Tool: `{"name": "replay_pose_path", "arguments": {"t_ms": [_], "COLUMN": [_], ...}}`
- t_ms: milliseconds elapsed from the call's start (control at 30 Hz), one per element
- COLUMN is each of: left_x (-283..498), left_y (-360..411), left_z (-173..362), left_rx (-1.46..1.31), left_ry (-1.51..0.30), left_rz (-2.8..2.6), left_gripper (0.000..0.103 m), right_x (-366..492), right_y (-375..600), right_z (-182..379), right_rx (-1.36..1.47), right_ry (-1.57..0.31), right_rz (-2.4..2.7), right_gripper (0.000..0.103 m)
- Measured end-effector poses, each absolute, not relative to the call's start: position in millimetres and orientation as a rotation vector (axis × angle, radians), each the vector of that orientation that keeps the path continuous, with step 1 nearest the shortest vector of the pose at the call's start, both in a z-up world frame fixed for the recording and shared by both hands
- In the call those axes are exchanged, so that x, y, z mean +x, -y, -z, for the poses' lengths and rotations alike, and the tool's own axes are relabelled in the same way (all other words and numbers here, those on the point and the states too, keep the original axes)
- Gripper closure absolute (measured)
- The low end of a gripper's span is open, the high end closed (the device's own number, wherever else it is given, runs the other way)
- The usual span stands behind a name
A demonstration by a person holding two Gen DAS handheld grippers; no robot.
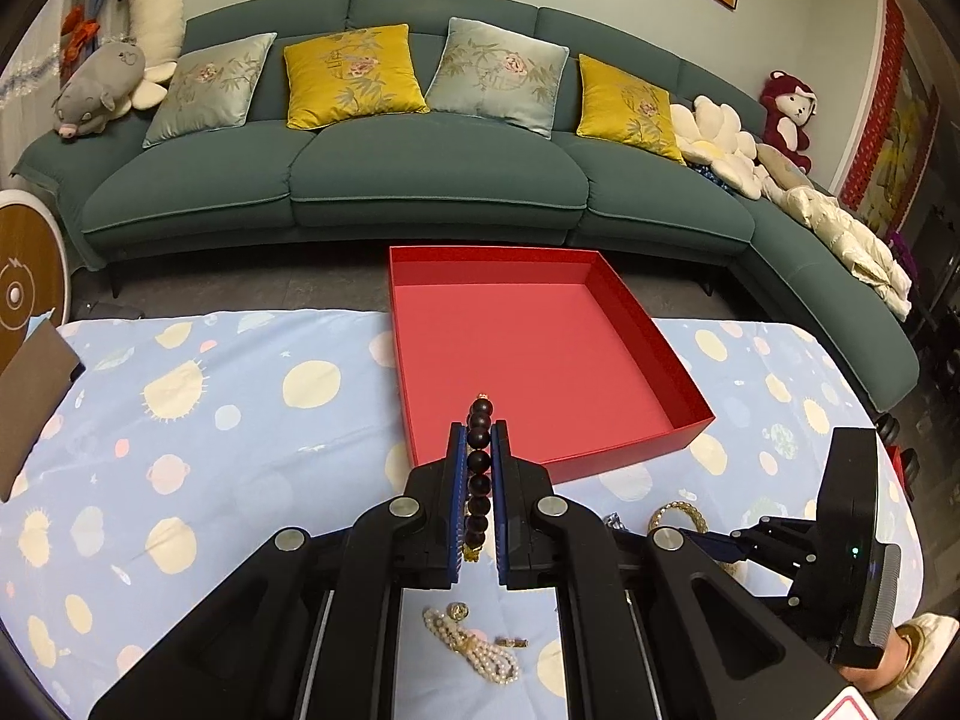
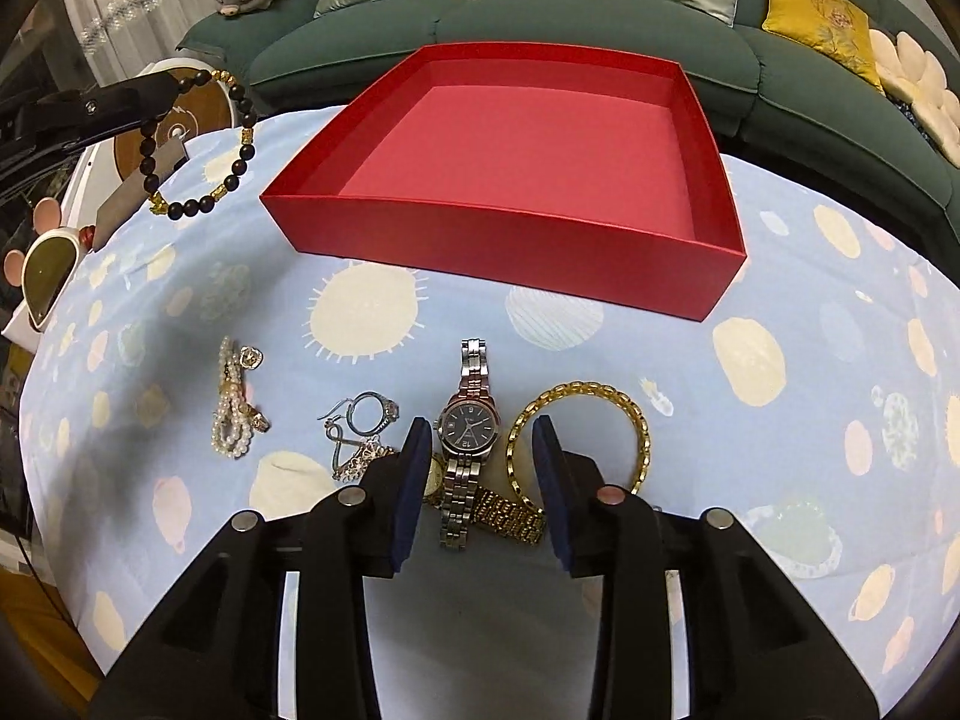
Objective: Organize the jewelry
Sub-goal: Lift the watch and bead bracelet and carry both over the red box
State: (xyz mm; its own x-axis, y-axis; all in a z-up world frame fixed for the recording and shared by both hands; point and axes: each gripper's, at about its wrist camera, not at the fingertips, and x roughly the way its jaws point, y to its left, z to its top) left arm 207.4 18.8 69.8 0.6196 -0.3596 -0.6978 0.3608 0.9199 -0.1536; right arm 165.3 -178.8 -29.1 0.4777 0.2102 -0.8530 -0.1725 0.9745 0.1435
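Edge-on, my left gripper (image 1: 479, 438) clamps the dark bead bracelet (image 1: 479, 480) near the red box (image 1: 630, 450); only my right view reveals its hanging loop, while my right gripper (image 2: 483, 429) gapes over the silver watch (image 2: 467, 426).

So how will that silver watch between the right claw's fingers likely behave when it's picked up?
The watch has a linked metal band lying loosely curved, so it will probably drape and swing rather than stay stiff. All that metal suggests it is fairly heavy for its size, and smooth links may slip. Its band overlaps a gold watch, which might get dragged along. The right claw is open around it.
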Motion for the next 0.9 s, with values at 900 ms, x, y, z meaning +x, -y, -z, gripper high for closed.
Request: {"name": "replay_pose_path", "arguments": {"t_ms": [900], "left_x": [210.4], "left_y": [-13.9], "left_z": [-60.4], "left_rx": [0.007], "left_ry": [-0.825], "left_rz": [0.434], "left_gripper": [0.098], "right_x": [173.8], "right_y": [167.2], "right_z": [33.5], "right_rx": [0.037], "right_ry": [-1.033], "right_rz": [-0.258], "right_gripper": [0.087]}}
